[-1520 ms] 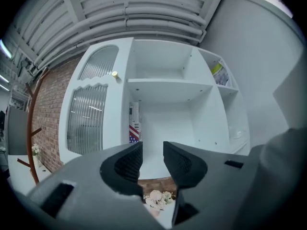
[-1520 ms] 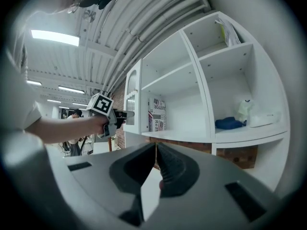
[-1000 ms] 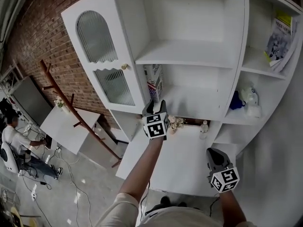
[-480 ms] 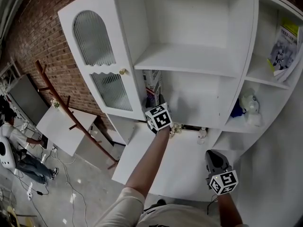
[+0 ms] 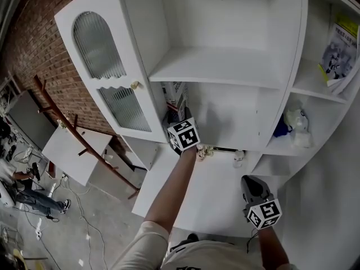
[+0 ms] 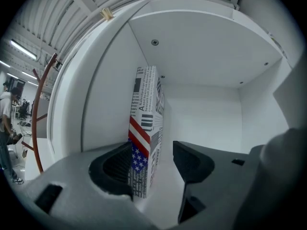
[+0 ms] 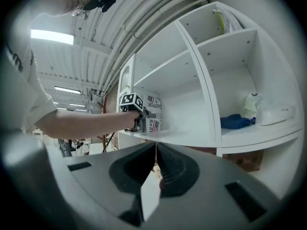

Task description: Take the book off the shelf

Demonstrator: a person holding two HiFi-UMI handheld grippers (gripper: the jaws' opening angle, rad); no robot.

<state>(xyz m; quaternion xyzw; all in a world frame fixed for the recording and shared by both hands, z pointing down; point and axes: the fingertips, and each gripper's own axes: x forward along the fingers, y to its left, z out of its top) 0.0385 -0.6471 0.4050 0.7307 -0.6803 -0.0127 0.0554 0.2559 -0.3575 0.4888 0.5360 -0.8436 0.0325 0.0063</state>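
Two fingers (image 6: 192,161) of the left gripper (image 6: 152,163) have just been opening, now straddling the book (image 6: 146,123) (no pinch yet): grasp pending. Right gripper (image 7: 154,171) closed, empty.

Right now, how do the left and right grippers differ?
The left gripper has its jaws apart, having just been opening, with the flag-print book between them. The right gripper has its jaws together on nothing. The left gripper reaches into the shelf compartment at the book, while the right gripper hangs back over the white counter. Both face the white cabinet.
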